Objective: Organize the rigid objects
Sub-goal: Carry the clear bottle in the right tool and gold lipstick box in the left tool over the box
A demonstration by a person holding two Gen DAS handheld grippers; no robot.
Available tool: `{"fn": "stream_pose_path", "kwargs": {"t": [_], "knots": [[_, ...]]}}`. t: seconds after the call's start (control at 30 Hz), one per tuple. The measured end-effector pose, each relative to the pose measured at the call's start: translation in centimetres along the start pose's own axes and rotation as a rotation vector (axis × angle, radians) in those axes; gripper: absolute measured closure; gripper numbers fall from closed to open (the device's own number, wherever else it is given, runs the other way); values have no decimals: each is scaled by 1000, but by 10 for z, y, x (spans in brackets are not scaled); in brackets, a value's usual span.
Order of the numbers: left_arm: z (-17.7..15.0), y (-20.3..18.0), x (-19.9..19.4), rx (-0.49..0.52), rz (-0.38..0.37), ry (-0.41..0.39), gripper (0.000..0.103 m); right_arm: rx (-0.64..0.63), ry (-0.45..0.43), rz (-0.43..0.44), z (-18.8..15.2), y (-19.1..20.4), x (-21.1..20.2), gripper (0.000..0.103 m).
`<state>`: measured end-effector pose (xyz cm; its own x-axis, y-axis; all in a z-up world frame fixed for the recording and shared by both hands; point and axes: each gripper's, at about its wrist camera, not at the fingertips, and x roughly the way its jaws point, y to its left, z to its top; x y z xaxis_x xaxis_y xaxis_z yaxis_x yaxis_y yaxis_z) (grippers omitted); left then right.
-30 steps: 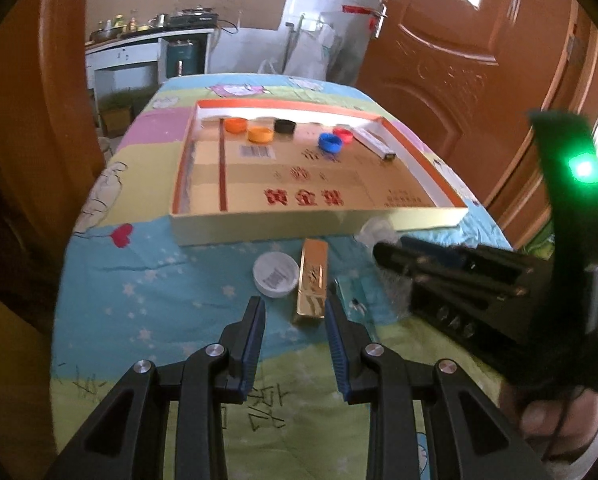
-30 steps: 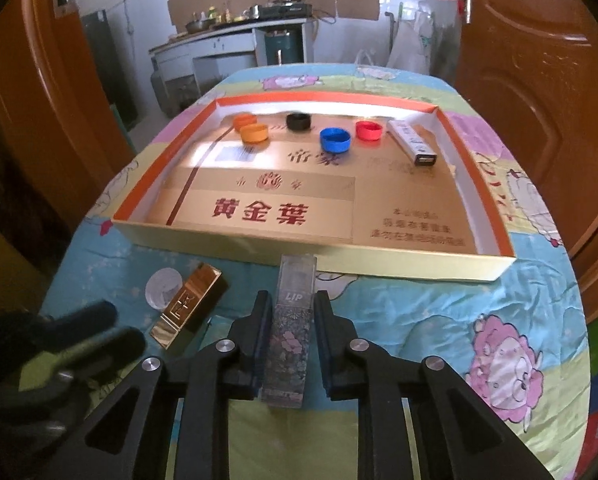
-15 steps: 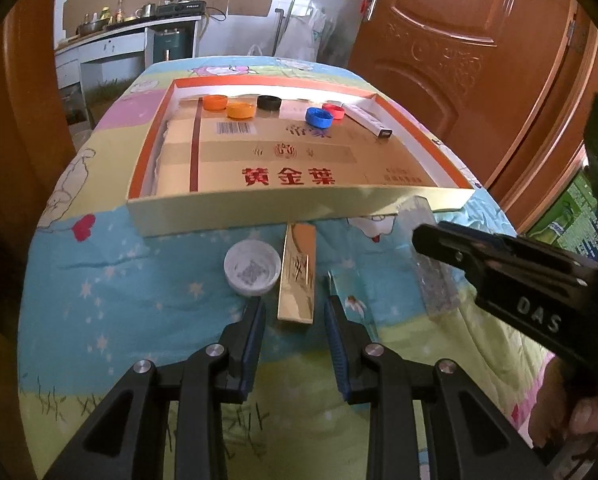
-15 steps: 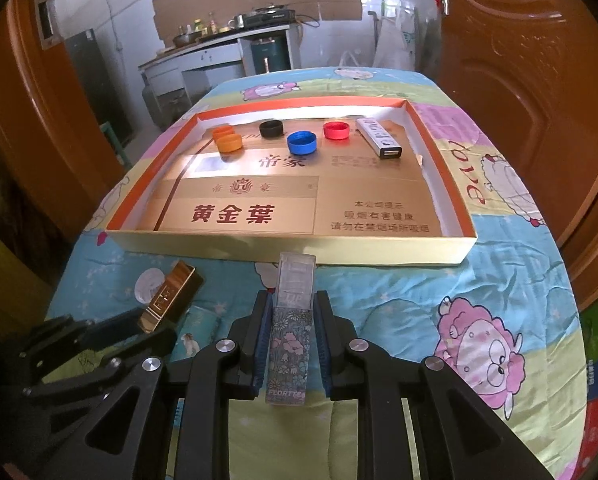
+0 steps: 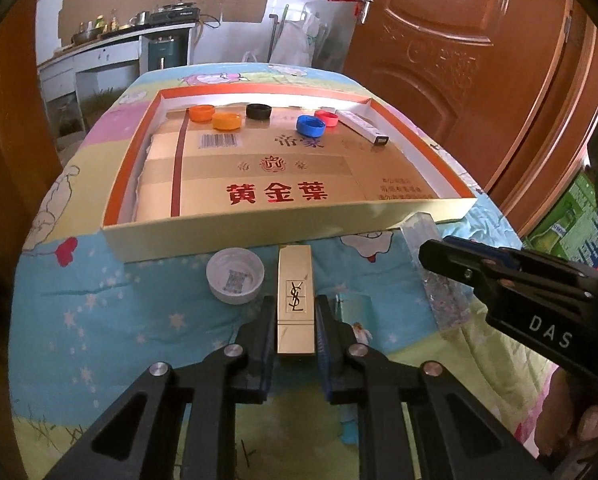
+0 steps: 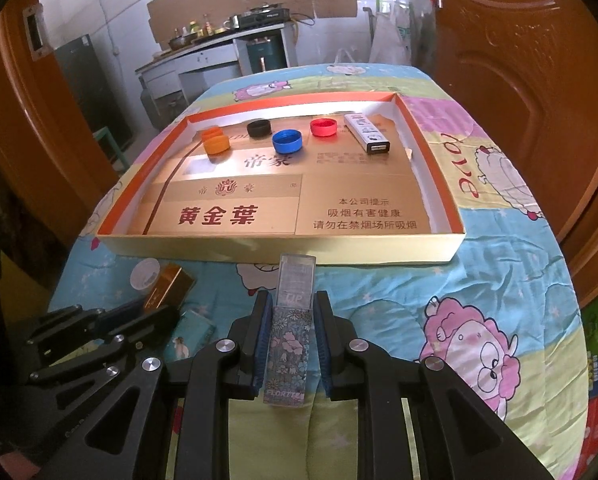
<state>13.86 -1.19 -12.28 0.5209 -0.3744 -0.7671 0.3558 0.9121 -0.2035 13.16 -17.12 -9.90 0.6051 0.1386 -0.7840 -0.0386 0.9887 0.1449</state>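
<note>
Your left gripper [image 5: 295,316] clamps the gold YSL lipstick case [image 5: 294,300] near the shallow box [image 5: 259,240]; your right gripper [image 6: 290,320] grips the floral lip-product tube [image 6: 289,344]. A white cap [image 5: 235,276] sits just left of the gold case, a small teal box [image 6: 191,336] between the grippers, bottle caps [image 6: 287,141] along the box's far wall.

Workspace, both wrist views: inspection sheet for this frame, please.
Surface: cartoon-print cloth over a table.
Job's things: gold lipstick case between left gripper fingers; floral clear box between right gripper fingers; shallow tray holds five caps and a white stick.
Clutter: white cap and small teal packet lie on the cloth outside the tray.
Grippers: both closed on their items.
Cables: nothing seen.
Surroundings: wooden door, kitchen counter behind.
</note>
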Motion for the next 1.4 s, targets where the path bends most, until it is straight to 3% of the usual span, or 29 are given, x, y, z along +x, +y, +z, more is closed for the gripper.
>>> {"fn": "stream_pose_path", "kwargs": {"t": [0.47, 0.83, 0.93, 1.0, 1.13, 1.23, 1.27, 1.3, 1.4], "knots": [[5, -5, -32, -11, 10, -66, 85, -22, -39, -2, 3, 5, -15, 83], [13, -7, -51, -18, -5, -113, 85, -12, -39, 26, 1, -4, -21, 91], [12, -7, -51, -21, -12, -114, 85, 15, -12, 62, -4, -10, -15, 76], [12, -6, -51, -25, -17, -113, 85, 37, 18, 77, -5, -11, -9, 50], [10, -3, -49, -34, -22, -109, 85, 6, 24, 22, -4, -3, 1, 48], [9, 0, -50, -41, -20, -110, 85, -48, 19, -47, -2, 7, 10, 49], [8, 2, -51, -44, -19, -110, 85, -61, 18, -63, -3, 9, 11, 62], [7, 3, -51, -48, -18, -110, 85, -73, 21, -75, -4, 12, 13, 82], [7, 8, -52, -60, -16, -110, 85, -91, 22, -83, -8, 17, 12, 83]]}}
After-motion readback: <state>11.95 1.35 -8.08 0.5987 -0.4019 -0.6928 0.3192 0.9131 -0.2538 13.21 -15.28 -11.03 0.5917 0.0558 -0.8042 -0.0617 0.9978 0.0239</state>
